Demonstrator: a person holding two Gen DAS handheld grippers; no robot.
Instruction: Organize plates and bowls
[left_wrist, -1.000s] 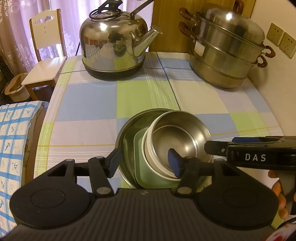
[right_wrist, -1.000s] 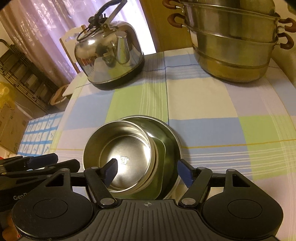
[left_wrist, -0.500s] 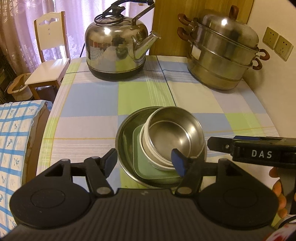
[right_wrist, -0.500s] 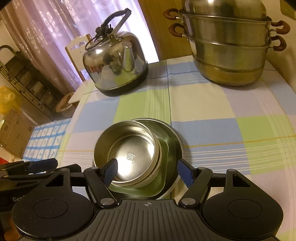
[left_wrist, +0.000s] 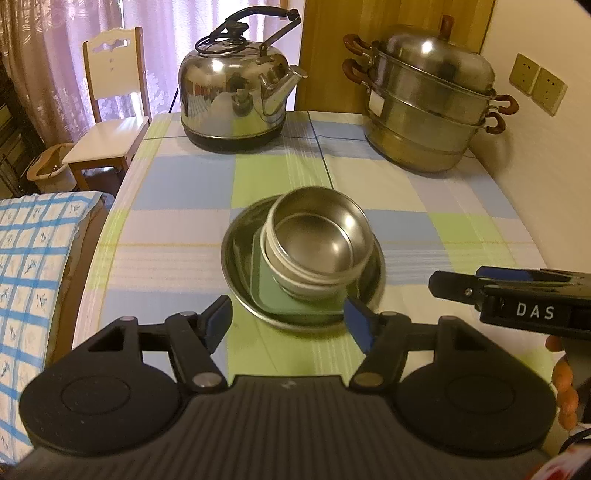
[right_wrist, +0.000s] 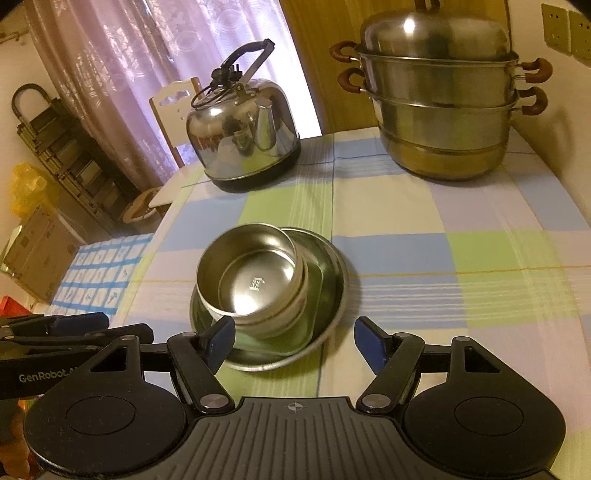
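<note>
nearest in the left wrist view, the left gripper (left_wrist: 290, 323) has its blue-padded black fingers (left_wrist: 218, 319) spread wide with nothing between them, held just short of the dishes. the right gripper (right_wrist: 293, 339) is likewise spread wide and holds nothing; its left pad overlaps the near edge of the stack in its own view, though contact cannot be told. it also shows at the right edge of the left wrist view as a black body marked "das" (left_wrist: 517, 301).

just beyond both grippers, on the checked blue, green and cream cloth over the tabletop (left_wrist: 177, 229), sits the stack: a round shallow stainless steel plate (left_wrist: 240, 269) at the bottom, a pale green square dish (left_wrist: 269, 291) resting in it, and a pale-rimmed bowl (left_wrist: 280, 273) on that, with a shiny stainless steel bowl (left_wrist: 321, 236) nested inside it. the steel bowl sits off-centre and tilted, leaning toward the far right in the left wrist view.

farther back, well apart from the stack, a large polished steel kettle with a black handle (left_wrist: 232, 99) stands at the far left of the tabletop, and a tiered steel steamer pot with brown handles (left_wrist: 428, 107) at the far right. beyond the tabletop, a cream wooden chair (left_wrist: 110, 122) stands before pink curtains (left_wrist: 55, 55).
</note>
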